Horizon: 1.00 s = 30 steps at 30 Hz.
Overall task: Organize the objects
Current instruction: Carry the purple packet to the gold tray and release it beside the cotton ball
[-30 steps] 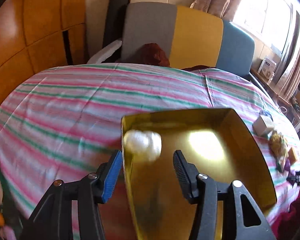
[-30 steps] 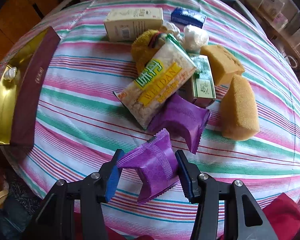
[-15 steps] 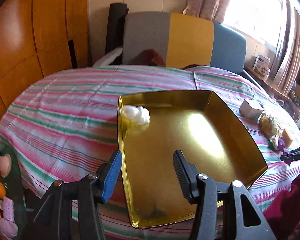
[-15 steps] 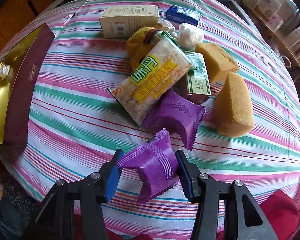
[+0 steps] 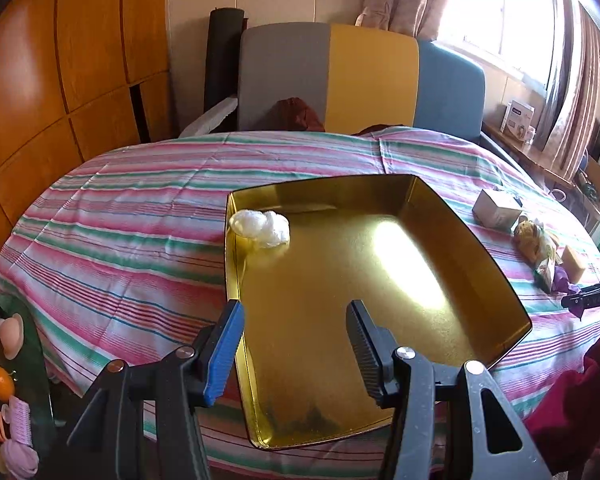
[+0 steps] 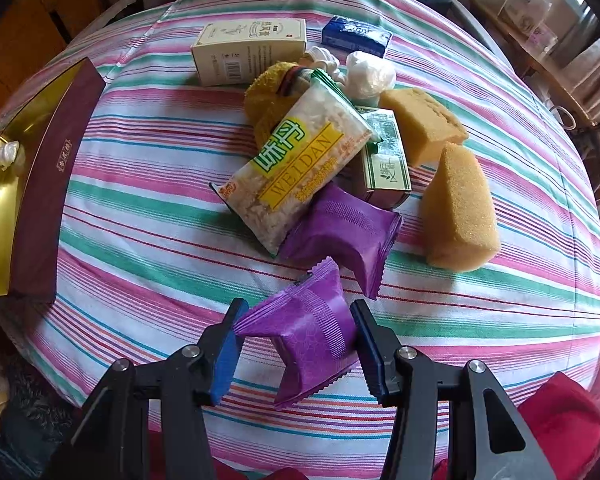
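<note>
So vs a sec ago the left gripper (image 5: pixel 294 344) has pulled back from the gold tray (image 5: pixel 512 292), more of the tray shows now, and the white cotton ball (image 5: pixel 262 227) it was hovering over sits alone in the tray's far left corner. Its fingers are apart w/ nothing between them, so I'd say that drop is done and this hand is free. The right gripper (image 6: pixel 296 344) is clamped on a purple packet (image 6: pixel 308 332), held just above the striped tablecloth (image 6: pixel 140 208); the grip looks the same as before, and the pile looks a bit nearer. Prob next is carrying the packet over to the tray, which lies off to the left on that side, maroon wall facing the pile. Rest of the stuff is still heaped mid-table: second purple packet (image 6: pixel 344 236) right in front, Weidan bag (image 6: pixel 300 160) lying over a green box (image 6: pixel 386 160), two sponges (image 6: pixel 458 216), cream box (image 6: pixel 248 50), blue pack (image 6: pixel 356 36), a white wad (image 6: pixel 370 74). Route to the tray looks clear across the cloth tbh, only the tray wall to lift over. The free left hand hangs over the tray, could get in the way.
</note>
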Available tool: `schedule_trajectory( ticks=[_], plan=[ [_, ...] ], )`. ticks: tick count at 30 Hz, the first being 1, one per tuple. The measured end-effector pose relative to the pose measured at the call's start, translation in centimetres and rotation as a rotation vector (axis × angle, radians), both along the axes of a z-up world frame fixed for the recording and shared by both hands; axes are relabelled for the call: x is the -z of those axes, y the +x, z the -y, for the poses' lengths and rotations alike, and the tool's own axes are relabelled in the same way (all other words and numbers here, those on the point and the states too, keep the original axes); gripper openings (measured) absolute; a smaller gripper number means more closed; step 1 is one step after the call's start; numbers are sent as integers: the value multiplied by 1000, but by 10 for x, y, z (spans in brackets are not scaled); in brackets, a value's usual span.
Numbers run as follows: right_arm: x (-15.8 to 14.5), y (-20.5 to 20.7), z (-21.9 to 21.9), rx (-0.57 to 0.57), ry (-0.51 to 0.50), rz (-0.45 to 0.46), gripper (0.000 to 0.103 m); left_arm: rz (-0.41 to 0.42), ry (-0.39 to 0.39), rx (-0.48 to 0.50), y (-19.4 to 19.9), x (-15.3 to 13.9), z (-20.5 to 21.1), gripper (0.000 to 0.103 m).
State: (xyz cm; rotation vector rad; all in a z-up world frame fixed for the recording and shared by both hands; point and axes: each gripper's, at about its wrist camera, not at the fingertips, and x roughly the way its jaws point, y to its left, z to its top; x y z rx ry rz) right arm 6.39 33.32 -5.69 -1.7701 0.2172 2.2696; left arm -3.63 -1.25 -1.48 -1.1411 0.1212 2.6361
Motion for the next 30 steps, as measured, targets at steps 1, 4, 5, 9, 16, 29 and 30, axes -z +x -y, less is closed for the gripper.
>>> schedule_trajectory(
  ticks=[1,4,5,9,16,29,30],
  plan=[
    [0,0,0,2,1,-1,52,6,-1,-1,0,2,0,53],
    [4,12,-8,9,5,-15,52,15,-4,-4,-1,5,0,54],
    [1,16,-8,13,9,-22,53,18,-3,-4,-1,5,0,54],
    [-10,15,-2,13,37,-63,52,25,18,-13,-1,2,9,54],
    [-92,-20,85,-194,-37,-342,52,43,45,-109,-10,3,42,53],
    [-58,-144,326,-534,-223,-277,53,75,97,-196,-26,13,76,53],
    [-50,-155,334,-531,-230,-258,53,81,101,-199,-27,15,78,53]
  ],
)
